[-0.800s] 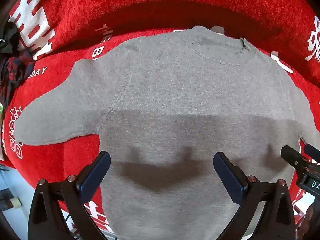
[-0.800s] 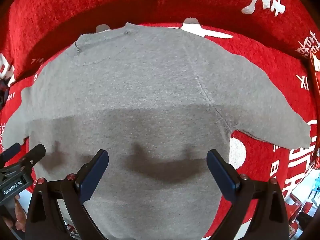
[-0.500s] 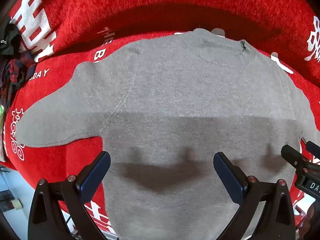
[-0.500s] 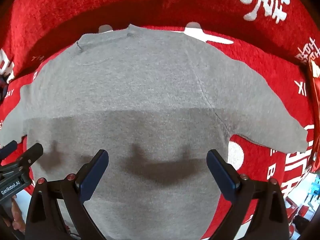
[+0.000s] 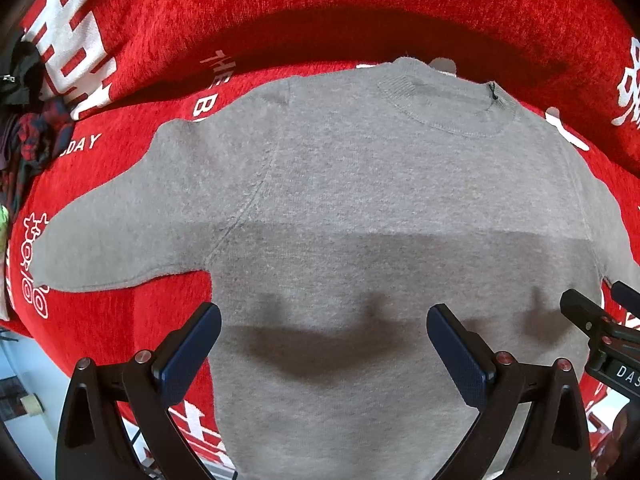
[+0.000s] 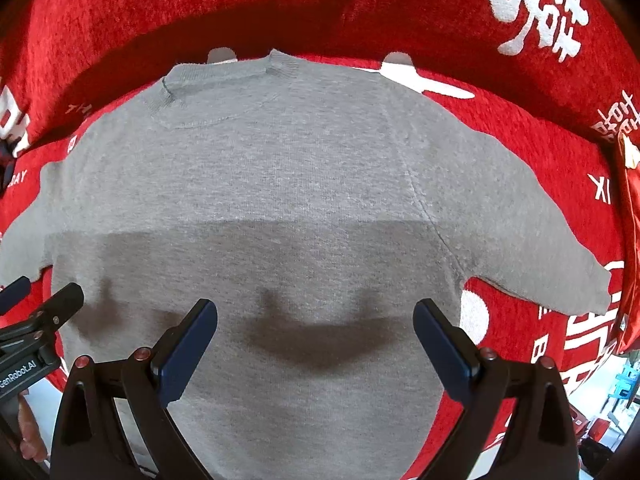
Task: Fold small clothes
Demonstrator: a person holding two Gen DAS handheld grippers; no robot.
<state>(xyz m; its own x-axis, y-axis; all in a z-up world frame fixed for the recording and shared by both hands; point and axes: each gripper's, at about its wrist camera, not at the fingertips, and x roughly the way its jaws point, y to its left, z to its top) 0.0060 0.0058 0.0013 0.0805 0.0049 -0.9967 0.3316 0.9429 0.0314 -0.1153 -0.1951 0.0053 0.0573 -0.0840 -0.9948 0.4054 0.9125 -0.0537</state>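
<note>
Two views, both looking down on the same flat grey knit sweater [image 5: 360, 184], spread front-up w/ collar far from me on a red fleece blanket with white lettering [image 5: 280, 8].

L wrist view: my left gripper [image 5: 324, 344] hangs over the lower body of the sweater, fingers spread wide, nothing between them, not touching cloth as far as I can tell. Risk: if I pinch here mid-panel I'd likely grab both layers plus blanket pile, dragging the whole garment rather than lifting an edge. Left sleeve lies out flat; right sleeve runs off frame behind the right gripper [image 5: 592, 320], whose tips only just show. Hem is cut off below my fingers.

R wrist view: right gripper [image 6: 316, 336] likewise spread wide and empty above the sweater [image 6: 304, 168]. Risk: the two hands closing at uneven heights would give a skewed fold. Left sleeve end hidden at the frame edge by the left gripper [image 6: 40, 296]. Hem again out of view; dark shadow band makes wrinkles hard to judge.
</note>
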